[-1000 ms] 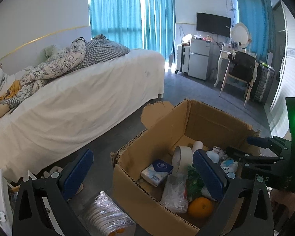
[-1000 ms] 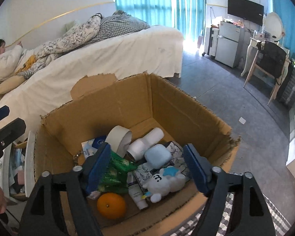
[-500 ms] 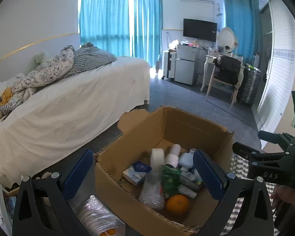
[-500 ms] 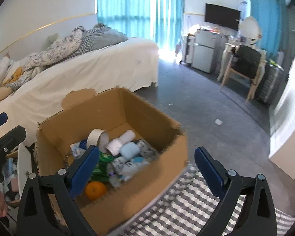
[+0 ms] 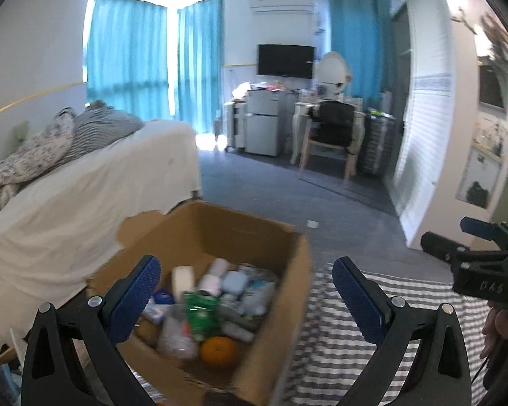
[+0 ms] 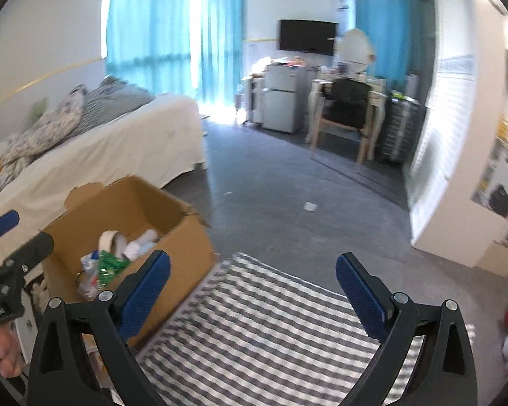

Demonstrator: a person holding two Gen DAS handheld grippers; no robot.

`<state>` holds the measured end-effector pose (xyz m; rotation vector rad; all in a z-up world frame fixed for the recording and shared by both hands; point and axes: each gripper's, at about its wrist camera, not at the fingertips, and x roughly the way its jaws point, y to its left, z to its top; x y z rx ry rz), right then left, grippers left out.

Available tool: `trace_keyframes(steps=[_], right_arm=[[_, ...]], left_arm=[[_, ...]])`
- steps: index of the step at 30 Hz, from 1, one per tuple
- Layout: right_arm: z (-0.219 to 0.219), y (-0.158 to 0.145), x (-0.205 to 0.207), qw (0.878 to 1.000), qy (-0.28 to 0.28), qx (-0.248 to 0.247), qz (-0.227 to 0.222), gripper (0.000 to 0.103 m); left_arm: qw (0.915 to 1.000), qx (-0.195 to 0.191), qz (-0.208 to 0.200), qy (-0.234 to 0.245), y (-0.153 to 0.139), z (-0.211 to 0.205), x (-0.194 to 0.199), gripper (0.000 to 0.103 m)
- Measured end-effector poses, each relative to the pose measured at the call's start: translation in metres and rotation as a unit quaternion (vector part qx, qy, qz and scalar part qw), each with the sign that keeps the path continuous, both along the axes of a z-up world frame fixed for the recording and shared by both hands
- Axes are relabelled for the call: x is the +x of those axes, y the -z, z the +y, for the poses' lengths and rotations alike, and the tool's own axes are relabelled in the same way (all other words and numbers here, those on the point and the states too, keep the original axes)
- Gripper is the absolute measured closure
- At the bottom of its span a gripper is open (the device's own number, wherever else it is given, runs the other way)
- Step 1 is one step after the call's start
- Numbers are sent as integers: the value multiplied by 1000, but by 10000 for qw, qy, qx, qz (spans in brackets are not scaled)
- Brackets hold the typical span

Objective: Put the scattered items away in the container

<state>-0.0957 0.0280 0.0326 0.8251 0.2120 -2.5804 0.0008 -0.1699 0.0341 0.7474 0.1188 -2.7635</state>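
1. Two grippers in view, both empty. Left gripper (image 5: 245, 291): jaws spread wide, nothing between the pads. Right gripper (image 6: 252, 287): jaws have just been opening and now stand wide, nothing between them.
2. Cardboard box (image 5: 298, 270) sits on the floor beside the bed (image 5: 94, 203), its near corner against the checked cloth (image 6: 254, 331). Contents visible: orange (image 5: 218, 352), tape roll (image 6: 107, 240), green packet (image 5: 201, 311), white roll (image 5: 216, 270), other small items too blurred to name.
3. Key relation: box lies directly below and ahead of the left gripper's fingers, but low and to the left of the right gripper, which points over bare cloth.
4. No loose item shows on the cloth in either view; frames are motion-blurred.
5. Judgement: tidying looks near done or done; any next pick needs a fresh target found first.
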Motion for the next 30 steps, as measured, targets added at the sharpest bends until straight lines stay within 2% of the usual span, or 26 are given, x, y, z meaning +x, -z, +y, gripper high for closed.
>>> trace_keyframes(steps=[6,9,18,24,30], right_arm=[[71,-4,17,9980,624,-130,-48,2],[104,-7,32,9952,974,-82,67,1],[186,-17,74,9803,1963,21,235,0],[219,-14,87,9720,2348,45,117,0],[237,-5,94,9692,2464,-15,34,0]], left_arm=[[9977,-40,42,670,-4,55,-8,0],[9955,-31,88,947,-5,81,-11,0],[9851,-34,75,1720,-6,153,-14,0],[9784,-202,104,2054,-7,192,-9,0],[9766,-230,63,2136,-4,208,-4,0]])
